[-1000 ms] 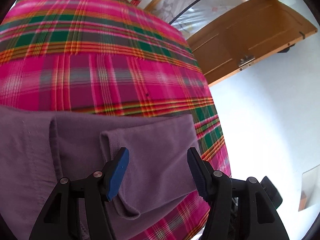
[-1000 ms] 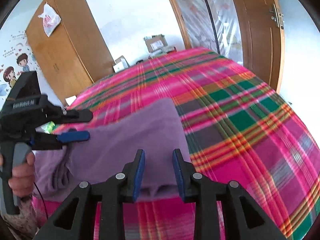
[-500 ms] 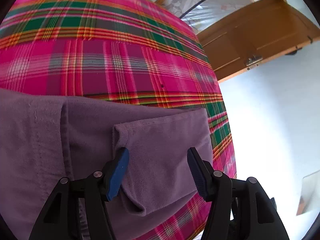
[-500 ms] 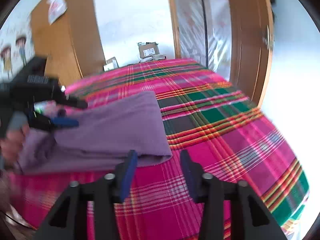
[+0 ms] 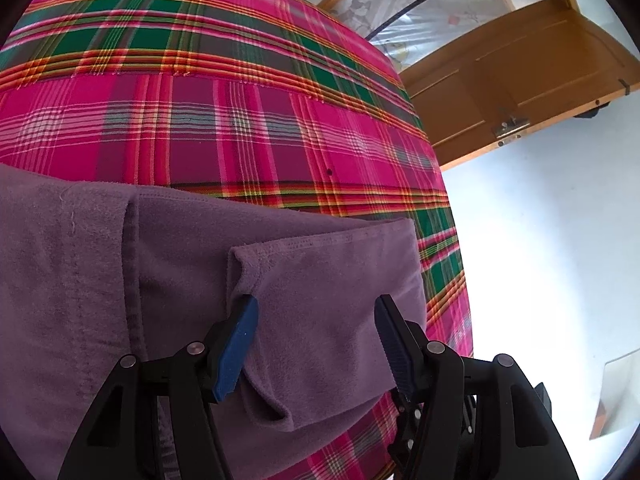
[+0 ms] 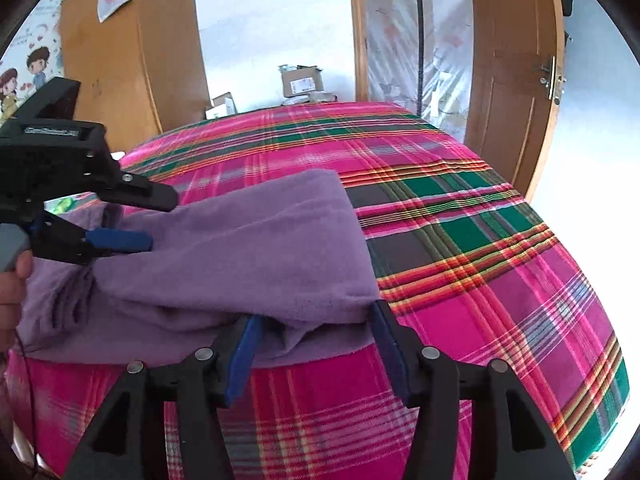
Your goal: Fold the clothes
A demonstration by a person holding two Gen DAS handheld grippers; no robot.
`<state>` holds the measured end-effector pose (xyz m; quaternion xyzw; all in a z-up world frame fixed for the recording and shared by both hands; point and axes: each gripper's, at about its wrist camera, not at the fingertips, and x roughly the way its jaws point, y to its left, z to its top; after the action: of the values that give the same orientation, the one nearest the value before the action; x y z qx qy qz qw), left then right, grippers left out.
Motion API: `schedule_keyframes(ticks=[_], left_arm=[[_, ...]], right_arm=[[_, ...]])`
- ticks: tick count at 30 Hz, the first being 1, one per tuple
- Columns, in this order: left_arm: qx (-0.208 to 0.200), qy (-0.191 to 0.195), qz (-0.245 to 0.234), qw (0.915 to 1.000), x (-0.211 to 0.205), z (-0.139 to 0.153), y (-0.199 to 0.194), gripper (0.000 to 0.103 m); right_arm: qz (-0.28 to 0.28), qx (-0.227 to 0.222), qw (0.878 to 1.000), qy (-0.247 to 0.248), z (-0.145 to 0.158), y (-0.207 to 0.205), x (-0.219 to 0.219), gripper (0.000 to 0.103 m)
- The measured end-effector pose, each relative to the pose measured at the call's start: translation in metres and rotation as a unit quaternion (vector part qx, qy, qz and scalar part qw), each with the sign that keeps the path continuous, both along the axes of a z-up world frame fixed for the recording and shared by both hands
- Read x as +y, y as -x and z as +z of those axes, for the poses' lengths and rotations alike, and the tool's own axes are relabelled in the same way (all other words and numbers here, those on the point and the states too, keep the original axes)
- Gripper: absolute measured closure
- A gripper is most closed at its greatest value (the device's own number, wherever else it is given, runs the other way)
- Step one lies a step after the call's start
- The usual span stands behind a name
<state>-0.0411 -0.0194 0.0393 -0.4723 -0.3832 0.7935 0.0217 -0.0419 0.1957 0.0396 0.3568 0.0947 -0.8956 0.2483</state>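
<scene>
**Both claws wide apart at the near edge of a layered purple garment**

The purple garment (image 6: pixel 240 248) lies on the bed's plaid cover (image 6: pixel 460 240), near the bed's near edge and toward its left side, already lying in more than one layer: an upper layer lies over a lower one, whose hem pokes out beneath it at the near edge. Its long axis runs left to right across the right wrist view, from the bunched end by the person's hand (image 6: pixel 12 280) to the straight edge at the right.

The right claw (image 6: pixel 316 344) stands wide apart and holds nothing; its blue pads bracket the near right corner of the upper layer, which lies just ahead of them. So the cloth lies forward and left of this claw, with bare cover to its right and beyond.

The left claw (image 5: pixel 316 340) is also spread wide and grips nothing. In its own view it hovers over a doubled flap (image 5: pixel 328 280) of the garment, which has a stitched hem; its left pad is just beside the flap's folded edge. In the right wrist view it sits at the garment's left end.

Whether another fold is due, or the layers are only being released, the pictures do not settle; either way, the right claw is nearer the free right corner, the left claw nearer the bunched left end.
</scene>
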Motion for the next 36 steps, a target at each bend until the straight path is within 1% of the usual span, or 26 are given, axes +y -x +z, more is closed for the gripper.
schedule_keyframes(ticks=[3, 13, 19, 25, 27, 29, 30, 31, 34, 35, 36], left_arm=[[-0.001, 0.002, -0.001, 1.0000, 0.001, -0.001, 0.001, 0.040], [0.001, 0.003, 0.000, 1.0000, -0.001, -0.001, -0.003, 0.040], [0.025, 0.041, -0.036, 0.9982, 0.022, 0.013, -0.020, 0.040], [0.049, 0.081, -0.073, 0.9929, 0.047, 0.027, -0.037, 0.040], [0.055, 0.117, -0.084, 0.9880, 0.059, 0.027, -0.040, 0.040], [0.065, 0.155, -0.105, 0.9802, 0.072, 0.029, -0.041, 0.040], [0.070, 0.174, -0.116, 0.9754, 0.077, 0.029, -0.043, 0.040], [0.074, 0.193, -0.128, 0.9701, 0.081, 0.030, -0.045, 0.040], [0.086, 0.248, -0.160, 0.9515, 0.095, 0.029, -0.048, 0.040], [0.087, 0.259, -0.169, 0.9471, 0.099, 0.029, -0.048, 0.040], [0.086, 0.265, -0.177, 0.9439, 0.102, 0.027, -0.049, 0.040]], right_arm=[[-0.012, 0.006, 1.000, -0.007, 0.001, 0.001, -0.001, 0.047], [-0.065, 0.021, 0.997, 0.026, 0.011, -0.001, 0.030, 0.047], [-0.061, 0.020, 0.997, 0.039, 0.013, -0.004, 0.035, 0.047], [-0.058, 0.018, 0.997, 0.051, 0.014, -0.007, 0.039, 0.047], [-0.057, 0.018, 0.997, 0.055, 0.015, -0.008, 0.040, 0.047], [-0.054, 0.012, 0.996, 0.068, 0.014, -0.010, 0.043, 0.047], [-0.051, 0.007, 0.996, 0.073, 0.013, -0.010, 0.044, 0.047], [-0.049, 0.002, 0.996, 0.079, 0.012, -0.010, 0.044, 0.049], [-0.047, 0.000, 0.995, 0.084, 0.010, -0.013, 0.044, 0.056], [-0.044, -0.001, 0.995, 0.087, 0.009, -0.014, 0.044, 0.057], [-0.037, -0.007, 0.995, 0.095, 0.008, -0.014, 0.043, 0.061]])
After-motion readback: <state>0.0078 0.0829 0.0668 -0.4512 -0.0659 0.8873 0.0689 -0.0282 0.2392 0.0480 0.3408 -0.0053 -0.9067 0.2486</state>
